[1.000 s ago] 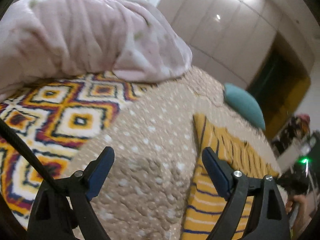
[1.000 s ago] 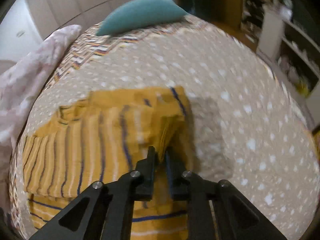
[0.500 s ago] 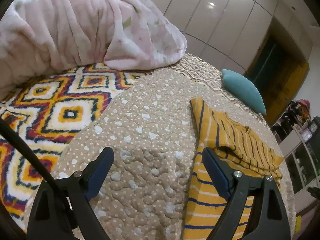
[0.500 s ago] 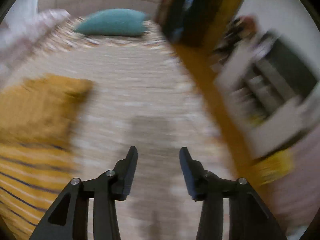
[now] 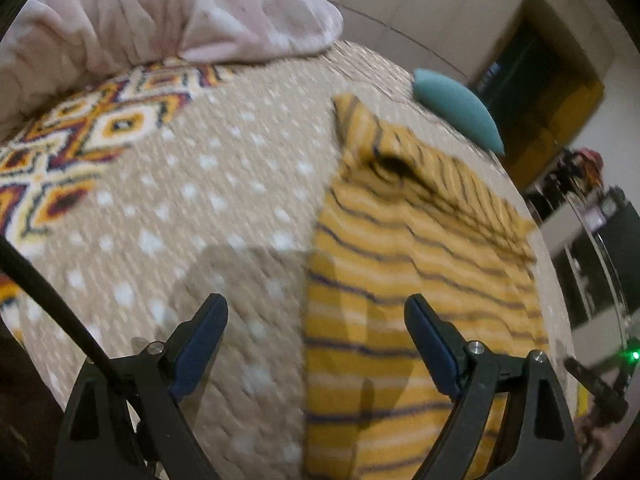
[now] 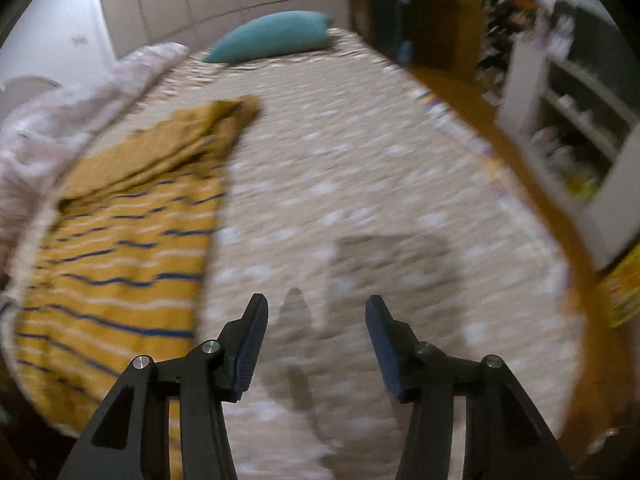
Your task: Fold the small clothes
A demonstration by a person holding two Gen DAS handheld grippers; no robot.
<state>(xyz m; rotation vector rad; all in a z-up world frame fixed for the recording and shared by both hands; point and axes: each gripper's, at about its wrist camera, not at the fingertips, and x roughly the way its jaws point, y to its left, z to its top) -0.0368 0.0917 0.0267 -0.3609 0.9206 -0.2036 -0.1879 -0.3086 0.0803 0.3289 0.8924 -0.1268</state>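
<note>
Since a second ago the right hand-held gripper (image 6: 316,332) let go of the shirt (image 5: 400,280) and swung out over bare bed (image 6: 360,184); both it and the left hand-held gripper (image 5: 316,332) gape wide, empty. Shirt's part-folded mid-bed, soft and light; I'd pinch a hem corner. Motion blur hides its folds, and the near hem is cut off.

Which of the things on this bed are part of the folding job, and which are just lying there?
Part of the job:
- yellow striped shirt, partly folded
- left gripper, open
- right gripper, open

Just lying about:
- teal pillow
- pink blanket
- patterned rug-like cover
- dotted beige bedspread
</note>
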